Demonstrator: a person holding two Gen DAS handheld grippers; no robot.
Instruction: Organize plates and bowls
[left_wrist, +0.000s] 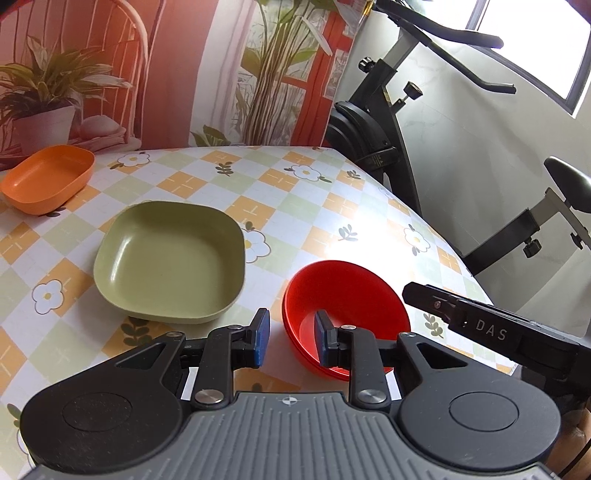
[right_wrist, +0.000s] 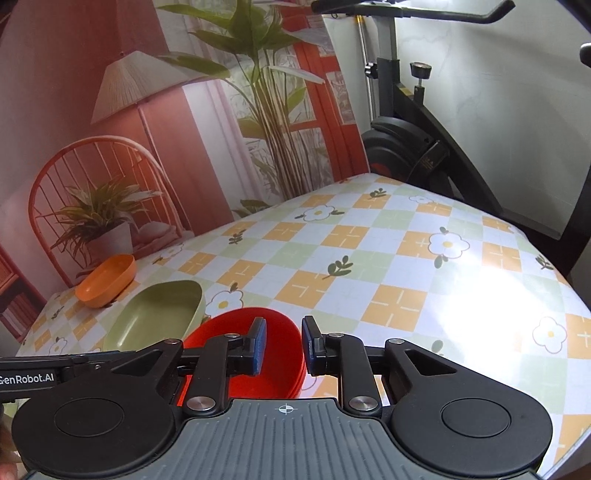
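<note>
A stack of red bowls (left_wrist: 351, 295) sits near the table's front right edge. My left gripper (left_wrist: 293, 338) is open and straddles the stack's left rim, one pad inside and one outside. My right gripper (right_wrist: 284, 343) is open astride the right rim of the red bowls (right_wrist: 221, 328), with its left pad inside. A green square plate (left_wrist: 170, 262) lies just left of the stack, also seen as the green plate (right_wrist: 159, 314). Farther back left rests an orange bowl (left_wrist: 48, 177), and in the right wrist view the orange bowl (right_wrist: 107, 280) sits beyond the plate.
The checked flower tablecloth (left_wrist: 295, 192) covers the table (right_wrist: 406, 258). A printed backdrop (right_wrist: 184, 129) stands along the far edge. A black exercise bike (left_wrist: 388, 110) is close beyond the table's right side. The right gripper's body (left_wrist: 480, 325) reaches in beside the red bowls.
</note>
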